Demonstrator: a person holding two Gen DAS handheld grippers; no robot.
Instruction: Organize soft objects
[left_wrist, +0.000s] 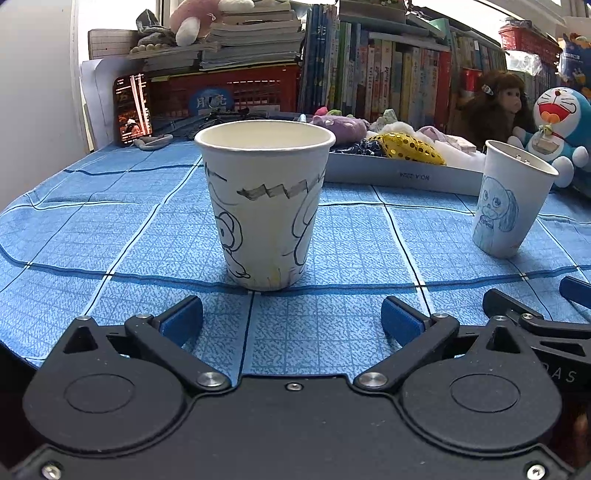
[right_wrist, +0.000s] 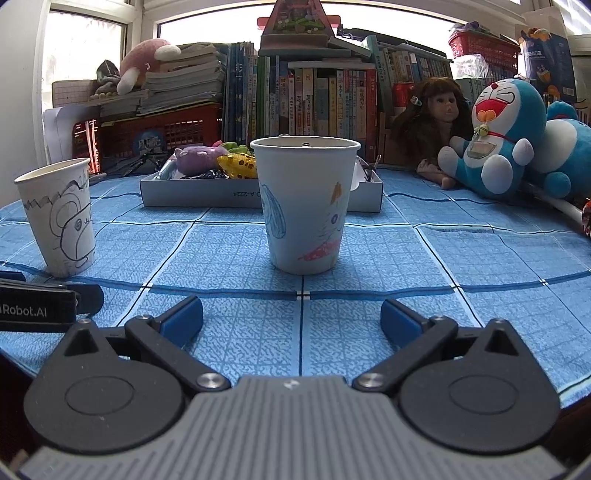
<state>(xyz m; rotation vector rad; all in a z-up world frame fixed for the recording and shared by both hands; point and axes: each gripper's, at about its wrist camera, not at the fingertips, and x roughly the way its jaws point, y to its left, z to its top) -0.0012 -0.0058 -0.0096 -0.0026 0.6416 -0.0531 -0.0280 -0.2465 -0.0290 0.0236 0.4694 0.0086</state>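
A white paper cup with black line drawings (left_wrist: 264, 203) stands upright on the blue checked cloth, just ahead of my left gripper (left_wrist: 291, 321), whose blue pads are spread wide with nothing between them. A second cup with a coloured drawing (right_wrist: 304, 203) stands ahead of my right gripper (right_wrist: 291, 319), which is open and empty too. Each cup shows in the other view as well: the coloured cup (left_wrist: 509, 199) at right, the black-line cup (right_wrist: 61, 218) at left. Behind them a shallow grey box (right_wrist: 192, 194) holds small soft toys, among them a purple plush (right_wrist: 197, 158) and a yellow sequinned one (right_wrist: 238, 164).
At the back right sit a long-haired doll (right_wrist: 434, 118) and a blue-and-white cat plush (right_wrist: 498, 136). Books, a red crate (left_wrist: 221, 88) and a lit phone (left_wrist: 133, 107) line the far edge. The right gripper's arm (left_wrist: 535, 321) shows beside my left one.
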